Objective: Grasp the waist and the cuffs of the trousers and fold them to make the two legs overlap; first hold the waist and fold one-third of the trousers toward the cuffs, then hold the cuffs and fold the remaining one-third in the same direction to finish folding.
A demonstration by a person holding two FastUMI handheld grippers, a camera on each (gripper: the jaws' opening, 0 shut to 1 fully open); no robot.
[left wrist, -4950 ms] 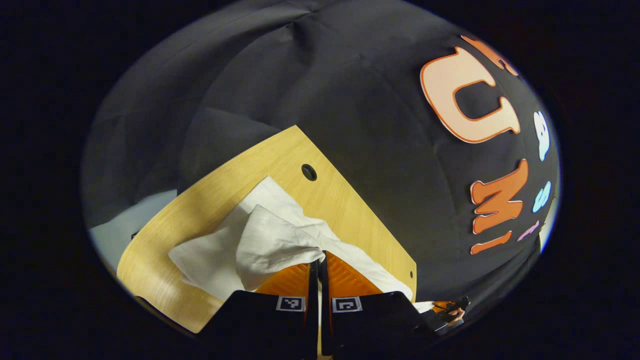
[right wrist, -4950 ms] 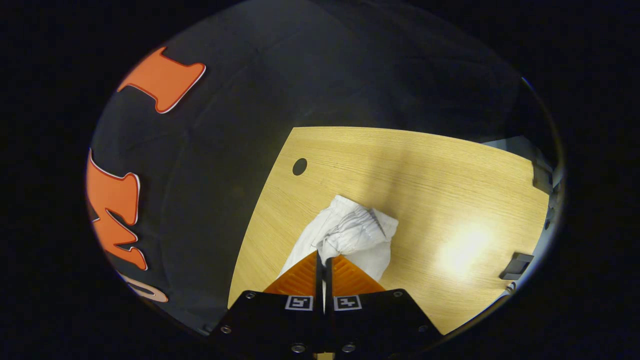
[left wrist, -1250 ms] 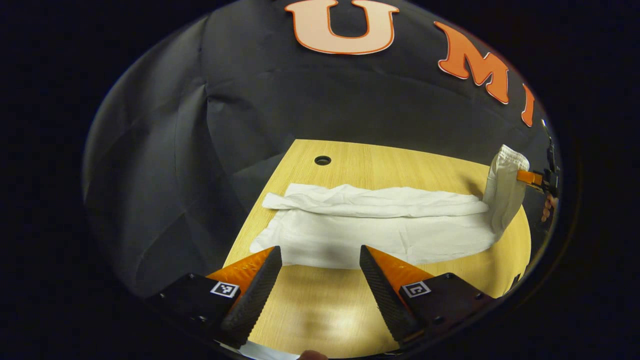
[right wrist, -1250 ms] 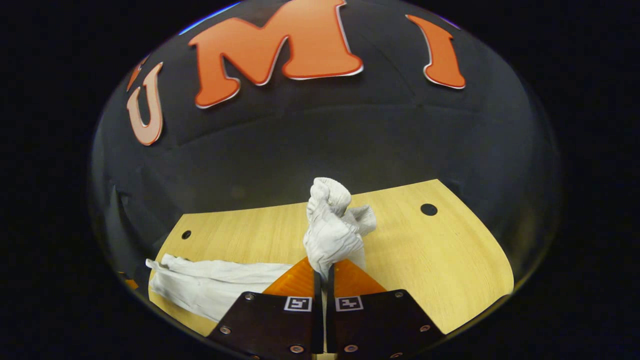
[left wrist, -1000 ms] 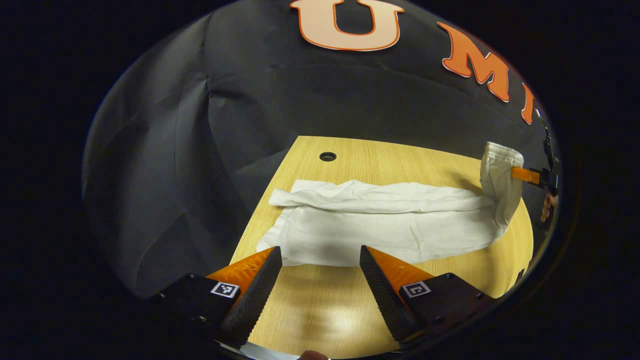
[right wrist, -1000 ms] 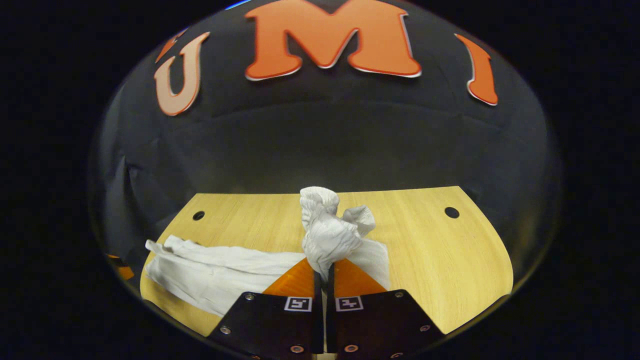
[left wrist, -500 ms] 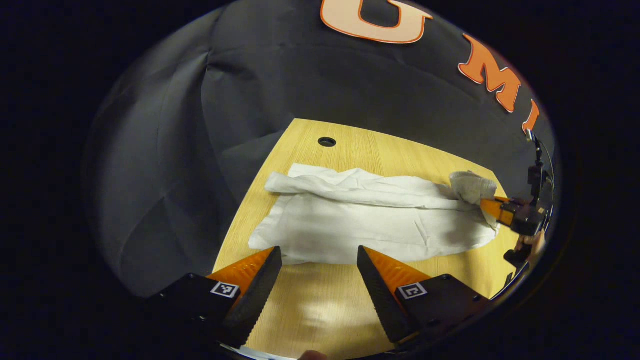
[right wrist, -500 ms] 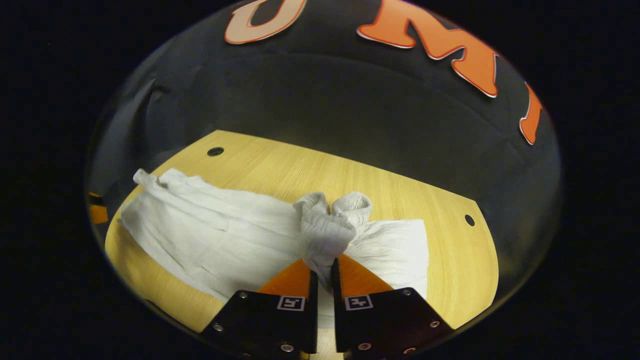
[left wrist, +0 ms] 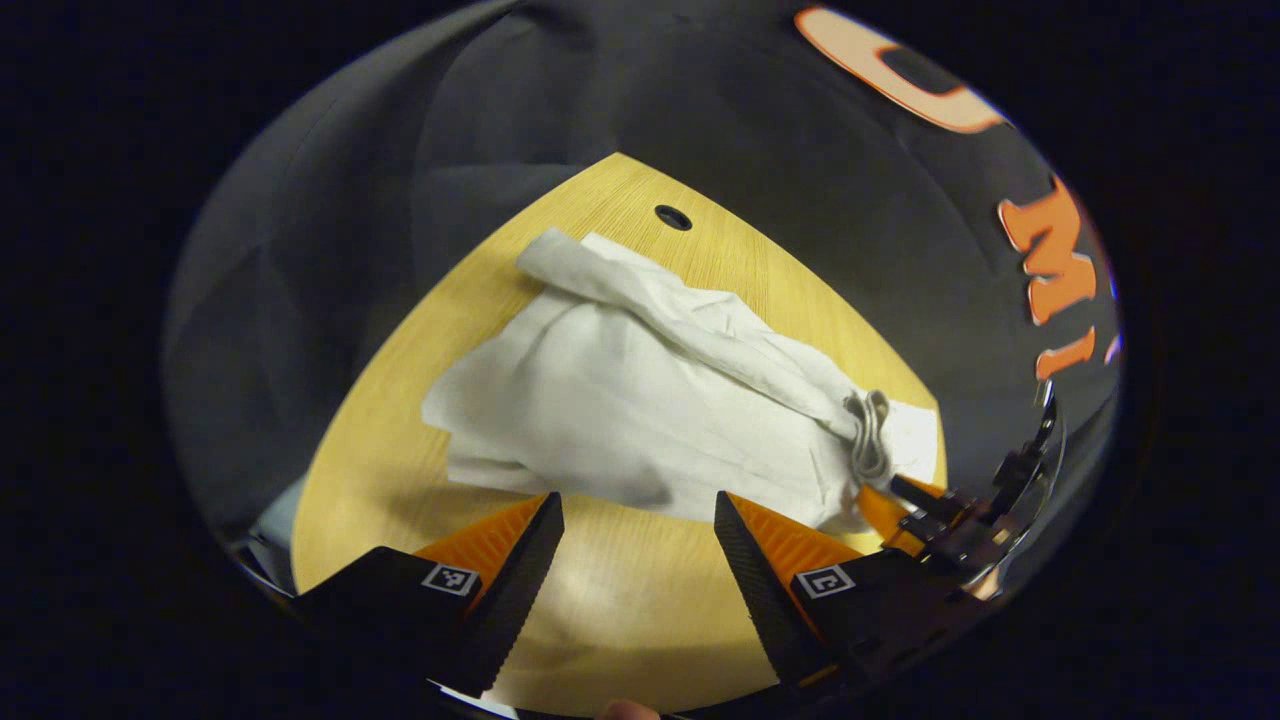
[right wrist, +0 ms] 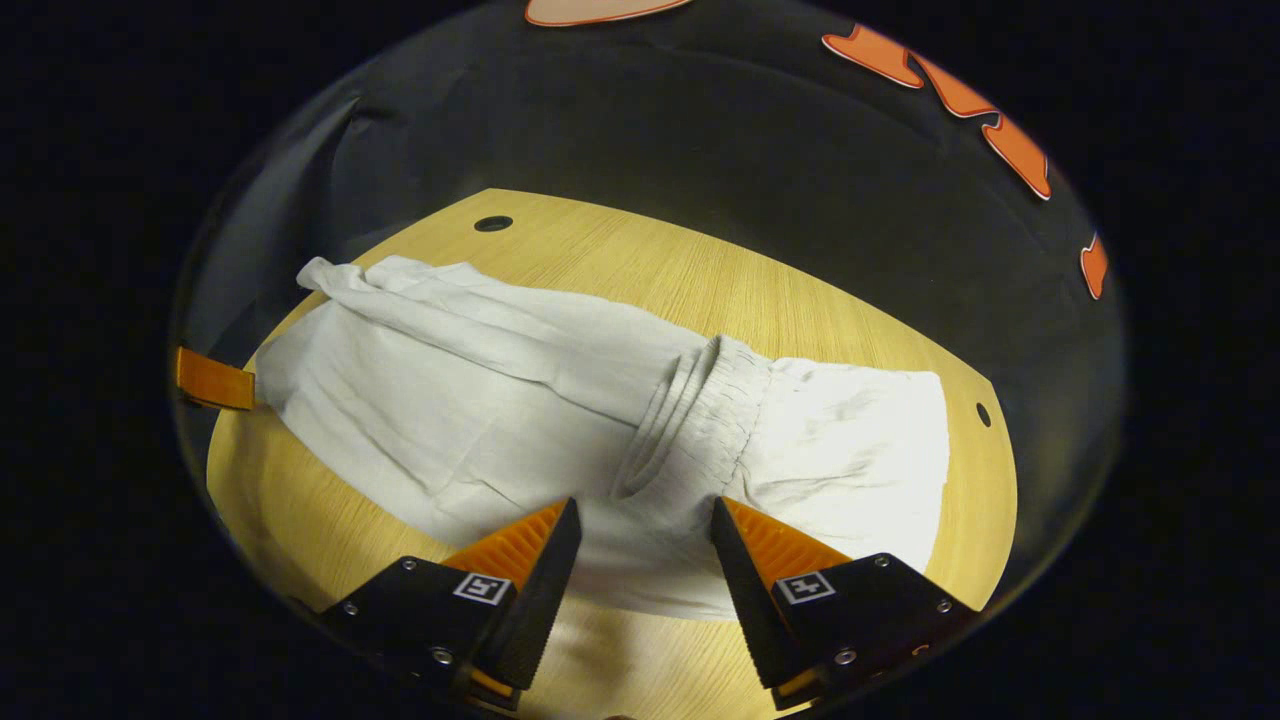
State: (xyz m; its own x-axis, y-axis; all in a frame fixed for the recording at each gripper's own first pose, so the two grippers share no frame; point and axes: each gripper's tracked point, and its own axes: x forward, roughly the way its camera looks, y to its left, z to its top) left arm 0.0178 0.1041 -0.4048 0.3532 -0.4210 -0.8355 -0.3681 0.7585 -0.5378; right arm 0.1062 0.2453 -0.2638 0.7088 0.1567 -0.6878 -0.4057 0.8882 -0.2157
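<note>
White trousers (right wrist: 470, 390) lie lengthwise on the wooden table (right wrist: 850, 310), legs stacked. The elastic waist (right wrist: 715, 410) is folded over and rests on the legs, with the cuffs (right wrist: 330, 275) at the far left. My right gripper (right wrist: 645, 512) is open just in front of the waistband and holds nothing. In the left gripper view the trousers (left wrist: 620, 400) spread ahead of my left gripper (left wrist: 636, 508), which is open above bare table near their front edge. The right gripper (left wrist: 885, 500) appears there beside the folded waist (left wrist: 870, 440). One of the left gripper's fingers (right wrist: 212, 378) peeks in by the cuffs.
The table has small round holes near its far corners (right wrist: 492, 222) (right wrist: 983, 413) (left wrist: 672, 217). Black cloth walls close in behind and beside the table. Bare wood lies between the trousers and the near table edge (left wrist: 620, 620).
My right gripper lowered the waist onto the legs, opened and let it go. The left gripper stayed open while its view swung toward the cuff end.
</note>
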